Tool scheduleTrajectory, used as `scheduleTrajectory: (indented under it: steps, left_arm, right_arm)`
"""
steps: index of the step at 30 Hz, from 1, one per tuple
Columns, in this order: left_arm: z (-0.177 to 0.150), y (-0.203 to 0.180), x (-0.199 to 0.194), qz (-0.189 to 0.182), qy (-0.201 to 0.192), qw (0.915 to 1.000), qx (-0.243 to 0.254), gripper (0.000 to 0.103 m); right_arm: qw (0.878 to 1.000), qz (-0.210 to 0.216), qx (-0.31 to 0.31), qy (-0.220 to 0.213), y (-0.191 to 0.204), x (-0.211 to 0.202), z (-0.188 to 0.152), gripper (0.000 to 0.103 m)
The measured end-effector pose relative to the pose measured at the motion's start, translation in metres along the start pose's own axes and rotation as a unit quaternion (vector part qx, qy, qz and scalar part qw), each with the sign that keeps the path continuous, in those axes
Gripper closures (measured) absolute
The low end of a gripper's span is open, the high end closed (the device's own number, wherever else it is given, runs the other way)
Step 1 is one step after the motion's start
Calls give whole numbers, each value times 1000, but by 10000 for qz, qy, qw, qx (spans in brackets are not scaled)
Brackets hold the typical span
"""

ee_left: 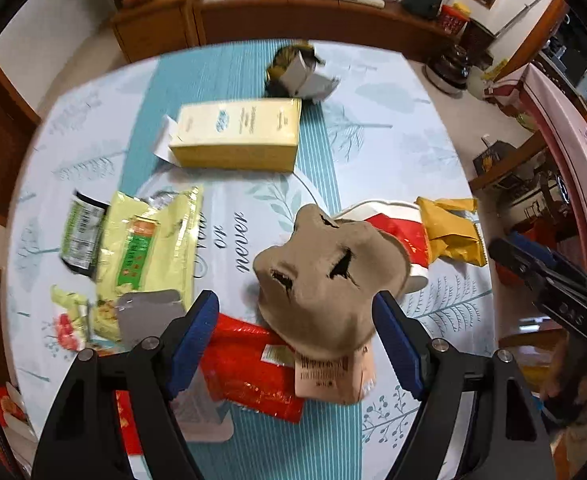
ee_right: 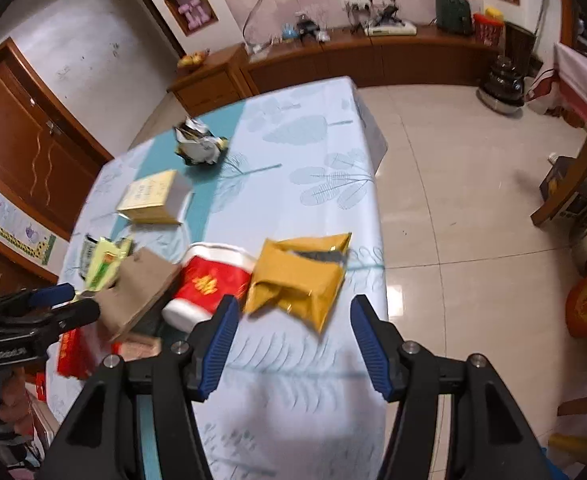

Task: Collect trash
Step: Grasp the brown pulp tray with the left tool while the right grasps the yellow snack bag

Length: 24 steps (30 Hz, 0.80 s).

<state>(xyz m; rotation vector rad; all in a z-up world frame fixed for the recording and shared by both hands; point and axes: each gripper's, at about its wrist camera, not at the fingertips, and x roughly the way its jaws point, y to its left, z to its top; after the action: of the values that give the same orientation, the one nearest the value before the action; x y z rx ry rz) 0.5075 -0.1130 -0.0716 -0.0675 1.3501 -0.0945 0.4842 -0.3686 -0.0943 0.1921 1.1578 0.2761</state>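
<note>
A: Where's the left claw point(ee_left: 295, 336)?
B: Tilted steeply down, spread, gripping nothing; the crumpled brown paper bag point(ee_left: 329, 272) lies between and just ahead of its blue pads, on the surface point(ee_left: 373, 128).
A: And the right claw point(ee_right: 293, 340)?
B: Also spread and empty; the mustard-yellow foil pouch point(ee_right: 297, 280) lies just ahead.

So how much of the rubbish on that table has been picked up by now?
Nothing looks collected yet. The left gripper is open around the torn brown paper bag, not gripping it; the right gripper is open near the yellow packet. The yellow box, green wrapper and red cup remain on the table.
</note>
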Motion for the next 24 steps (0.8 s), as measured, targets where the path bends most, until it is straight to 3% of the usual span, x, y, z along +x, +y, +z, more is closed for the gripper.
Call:
scheduleTrajectory:
  steps: [4,8,14,19,24]
  left_arm:
    - [6,4,16,-140,189,9997,44,26]
    - [13,8,28,-370,341,9987,55,26]
    - [21,7,42,-597,511,9969,27,26]
    - [26,5,53,-692,678,9953,-98,26]
    - [25,3,53,-622,618,9959,-208,28]
  right_arm:
    - [9976,81,-678,53,7,20,11,45]
    - [9875,164,-1546,252,16,40,18,42]
    - [9755,263,-2101,593,20,66,10,42]
    - [9754,409,-2072,628,21,67,3,56]
    - [9742,558,-2068,719,26,70,1,83]
